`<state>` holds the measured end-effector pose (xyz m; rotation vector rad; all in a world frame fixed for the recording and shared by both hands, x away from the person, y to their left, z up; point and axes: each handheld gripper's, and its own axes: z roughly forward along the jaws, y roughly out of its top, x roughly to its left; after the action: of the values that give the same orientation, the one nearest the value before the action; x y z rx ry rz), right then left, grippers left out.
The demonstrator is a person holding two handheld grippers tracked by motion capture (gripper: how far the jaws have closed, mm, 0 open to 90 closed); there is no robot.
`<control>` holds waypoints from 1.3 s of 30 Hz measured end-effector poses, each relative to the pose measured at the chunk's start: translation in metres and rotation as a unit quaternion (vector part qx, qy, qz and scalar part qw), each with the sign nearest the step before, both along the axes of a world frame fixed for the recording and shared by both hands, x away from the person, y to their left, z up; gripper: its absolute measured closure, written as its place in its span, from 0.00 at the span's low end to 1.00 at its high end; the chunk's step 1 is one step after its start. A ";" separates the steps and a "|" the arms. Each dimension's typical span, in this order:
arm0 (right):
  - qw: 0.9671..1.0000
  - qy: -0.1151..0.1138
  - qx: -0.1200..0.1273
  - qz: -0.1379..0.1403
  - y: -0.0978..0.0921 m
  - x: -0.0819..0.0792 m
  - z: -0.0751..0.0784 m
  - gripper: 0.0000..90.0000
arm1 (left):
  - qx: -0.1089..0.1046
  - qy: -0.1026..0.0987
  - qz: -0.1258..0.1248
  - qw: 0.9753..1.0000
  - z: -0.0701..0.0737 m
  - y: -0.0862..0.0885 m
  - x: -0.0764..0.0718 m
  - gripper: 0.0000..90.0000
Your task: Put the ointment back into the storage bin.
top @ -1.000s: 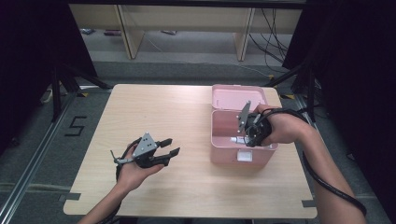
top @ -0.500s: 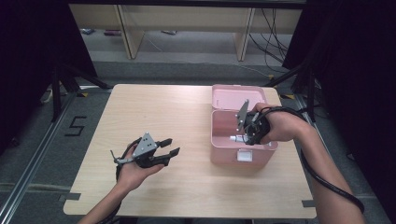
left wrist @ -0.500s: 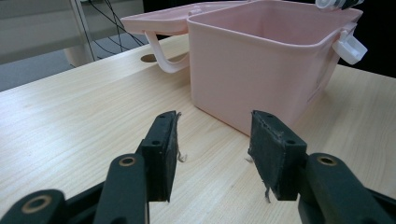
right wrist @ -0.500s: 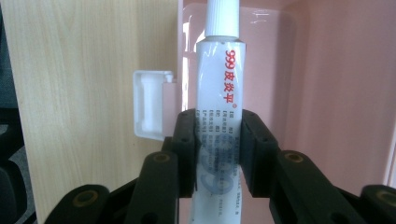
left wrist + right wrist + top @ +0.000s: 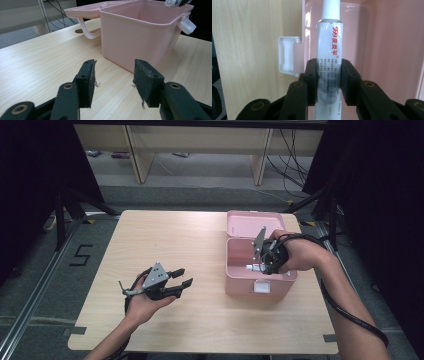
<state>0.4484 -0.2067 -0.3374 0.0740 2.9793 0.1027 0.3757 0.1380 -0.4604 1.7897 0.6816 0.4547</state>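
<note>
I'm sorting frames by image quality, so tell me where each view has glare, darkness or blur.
High view: both sides fall into near-black, while the pale wooden table is evenly lit. Left gripper view: the open pink plastic box is sharp, and the left gripper is soft at its near base. Right gripper view: a glare streak runs down the box's glossy wall beside the white ointment tube, whose red print stays legible.

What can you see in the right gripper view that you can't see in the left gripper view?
The right gripper view has the right hand-held gripper shut on a white ointment tube with red print, held over the inside of the pink box, beside its white latch. The left gripper view has the left hand-held gripper, open with nothing between its jaws, low over the table, facing the box's outer wall, with the open lid behind. Both have the pink box and the wooden table.
</note>
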 end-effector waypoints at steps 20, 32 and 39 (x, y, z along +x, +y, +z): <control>1.000 0.003 -0.007 0.001 -0.001 0.006 -0.007 0.79 | -0.001 0.000 0.000 1.000 0.000 0.000 0.000 0.57; 1.000 0.004 -0.011 0.000 -0.001 0.008 -0.011 0.79 | 0.000 0.001 -0.001 1.000 -0.001 -0.001 0.000 0.57; 1.000 0.012 -0.010 0.009 -0.001 0.010 -0.017 0.79 | -0.006 0.002 -0.004 1.000 -0.003 -0.002 0.001 0.57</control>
<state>0.4579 -0.2075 -0.3548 0.0472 3.0044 0.0748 0.3764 0.1363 -0.4629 1.7818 0.6781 0.4416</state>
